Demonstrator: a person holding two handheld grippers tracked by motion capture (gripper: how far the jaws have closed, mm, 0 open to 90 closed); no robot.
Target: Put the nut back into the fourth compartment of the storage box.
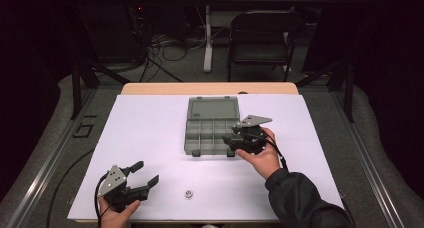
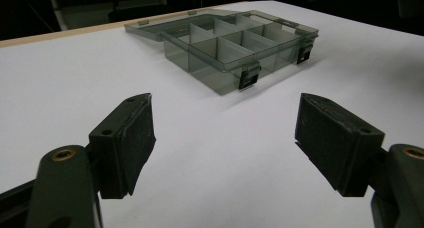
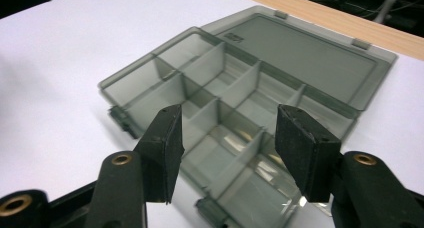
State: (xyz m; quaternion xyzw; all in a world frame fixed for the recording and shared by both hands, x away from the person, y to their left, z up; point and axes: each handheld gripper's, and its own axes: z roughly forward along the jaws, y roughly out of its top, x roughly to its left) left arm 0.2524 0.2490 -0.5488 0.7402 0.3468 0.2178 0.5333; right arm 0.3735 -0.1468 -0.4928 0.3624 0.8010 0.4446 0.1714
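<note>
A grey translucent compartment box (image 1: 212, 133) lies open at the table's middle, its lid (image 3: 300, 53) folded flat behind it and its compartments looking empty. My right gripper (image 1: 230, 143) hovers at the box's front right corner, and in the right gripper view the right gripper (image 3: 230, 123) stands open over the near compartments, nothing between the pads. My left gripper (image 1: 146, 172) rests open near the front left edge, facing the box (image 2: 235, 43) from a distance. In the left gripper view the left gripper (image 2: 223, 118) holds nothing. A small round metal piece (image 1: 188, 193) lies on the sheet to its right.
A white sheet (image 1: 150, 123) covers the wooden table (image 1: 210, 88). The box's two dark front latches (image 2: 249, 78) hang open. Beyond the table stand a folding chair (image 1: 260, 38) and floor cables.
</note>
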